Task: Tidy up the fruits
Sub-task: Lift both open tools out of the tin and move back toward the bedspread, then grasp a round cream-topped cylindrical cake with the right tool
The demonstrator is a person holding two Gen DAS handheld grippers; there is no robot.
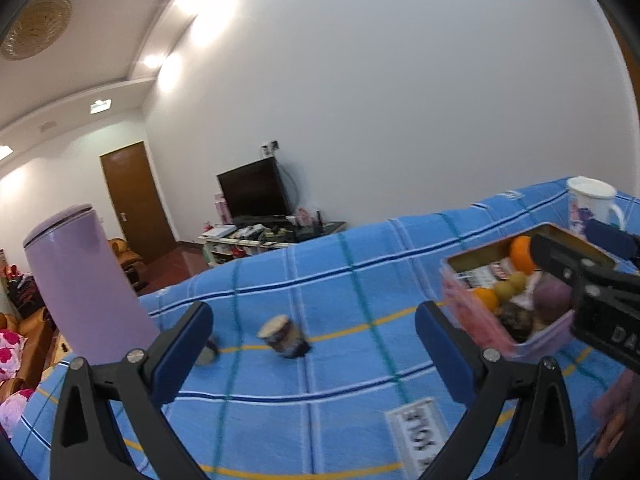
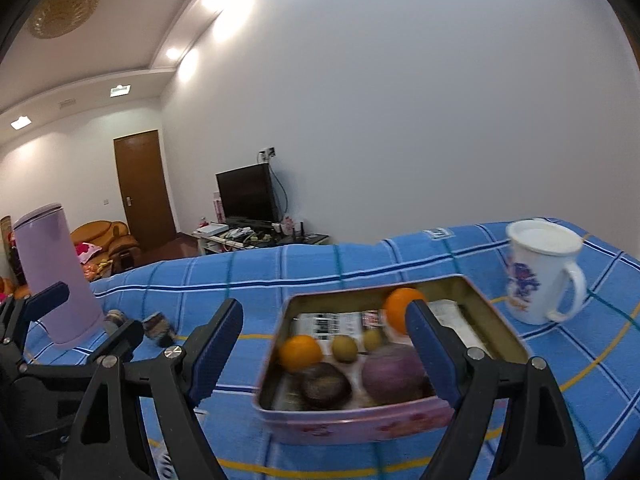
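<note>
Fruit tin point(image 2: 360, 420) lower centre of right view, between spread right gripper point(image 2: 326, 344) fingers, left gripper point(image 1: 314, 344) open, empty

The right claw point(image 2: 324, 344) hangs with its blue-padded jaws spread wide and nothing between them, over the near side of a pink tin point(image 2: 352, 420) that sits on a desk covered in a blue plaid cloth point(image 2: 248, 276). Inside the tin lie two oranges point(image 2: 300, 353), two small green fruits point(image 2: 345, 347), a dark purple fruit point(image 2: 325, 385) and a larger pale purple one point(image 2: 392, 374). A white lidded mug point(image 2: 540, 276) stands toward the far right edge, a tall lilac canister point(image 2: 54, 272) by the left edge, and the left claw point(image 2: 86, 314) shows at the left border.
</note>
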